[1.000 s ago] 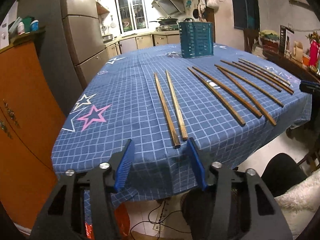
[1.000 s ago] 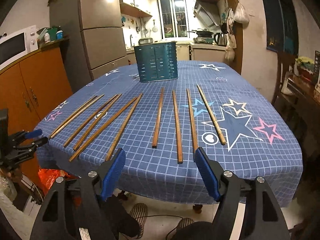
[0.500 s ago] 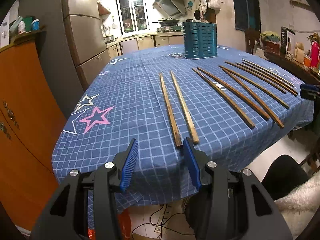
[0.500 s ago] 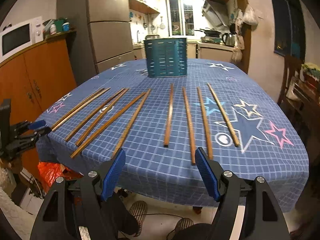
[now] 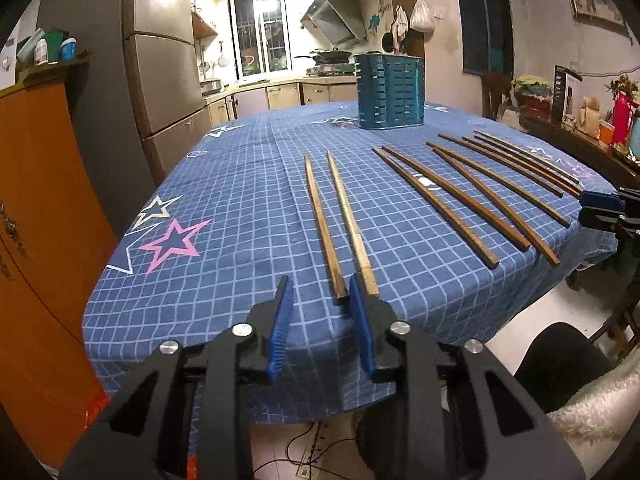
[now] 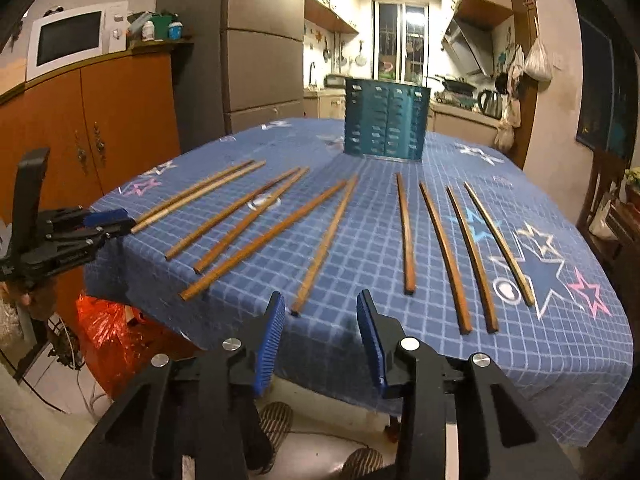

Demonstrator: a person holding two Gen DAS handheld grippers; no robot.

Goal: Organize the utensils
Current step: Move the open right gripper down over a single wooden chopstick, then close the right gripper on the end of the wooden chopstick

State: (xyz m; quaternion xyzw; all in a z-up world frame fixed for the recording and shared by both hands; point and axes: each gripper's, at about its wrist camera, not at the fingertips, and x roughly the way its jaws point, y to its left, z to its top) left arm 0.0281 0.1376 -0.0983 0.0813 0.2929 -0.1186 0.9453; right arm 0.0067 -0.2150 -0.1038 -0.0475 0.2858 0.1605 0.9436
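Note:
Several long wooden chopsticks lie side by side on a blue checked tablecloth (image 5: 240, 200). A teal slotted utensil holder (image 5: 390, 92) stands upright at the far side; it also shows in the right wrist view (image 6: 386, 120). My left gripper (image 5: 320, 300) is open and empty, just short of the near ends of the leftmost pair of chopsticks (image 5: 340, 224). My right gripper (image 6: 320, 316) is open and empty at the table's near edge, its gap in front of the end of one chopstick (image 6: 324, 244). Each gripper shows at the edge of the other's view.
The tablecloth (image 6: 360, 340) hangs over the near table edge. An orange cabinet (image 5: 36, 220) and a grey fridge (image 5: 164, 80) stand to the left. A red plastic bag (image 6: 108, 328) lies on the floor. A cluttered side table (image 5: 580, 128) is on the right.
Both grippers have moved closer to the table edge and the chopstick ends. The jaws of both have narrowed but stay open. The chopsticks have not moved.

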